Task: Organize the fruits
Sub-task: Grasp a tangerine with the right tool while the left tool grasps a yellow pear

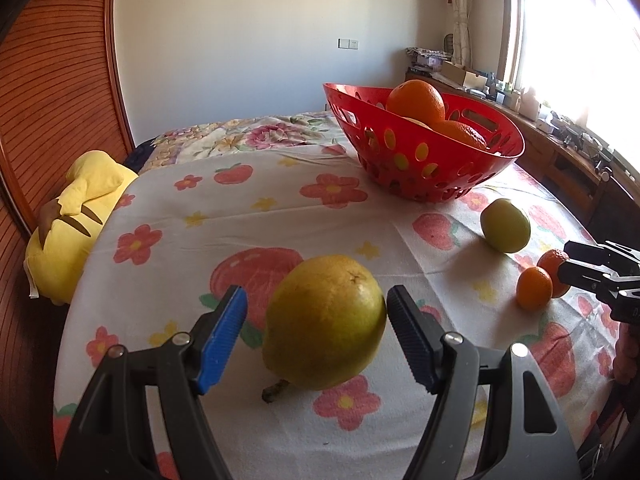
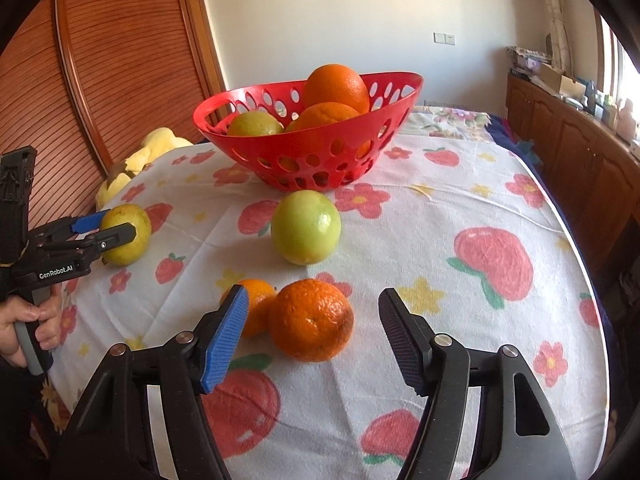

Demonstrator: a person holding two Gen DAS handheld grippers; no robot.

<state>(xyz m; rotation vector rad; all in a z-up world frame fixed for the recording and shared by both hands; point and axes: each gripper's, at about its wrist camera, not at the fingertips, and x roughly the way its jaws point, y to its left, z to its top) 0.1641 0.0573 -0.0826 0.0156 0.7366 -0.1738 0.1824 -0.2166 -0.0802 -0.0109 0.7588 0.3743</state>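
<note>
Yellow pear [image 1: 324, 322] looks heavy, smooth; we straddle its widest part, left gripper [image 1: 316, 334] and right gripper [image 2: 312, 336] both spread.

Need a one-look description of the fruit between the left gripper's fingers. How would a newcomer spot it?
Start at the red basket on the flowered tablecloth, then come toward the near edge on the wardrobe side. There lies the yellow fruit, between the open left gripper. It is the largest loose fruit, pear-shaped with a stub of stem, unlike the round green one and the two small oranges.

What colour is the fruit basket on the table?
Red, with oval holes in its wall; the basket shows best in the right wrist view.
</note>
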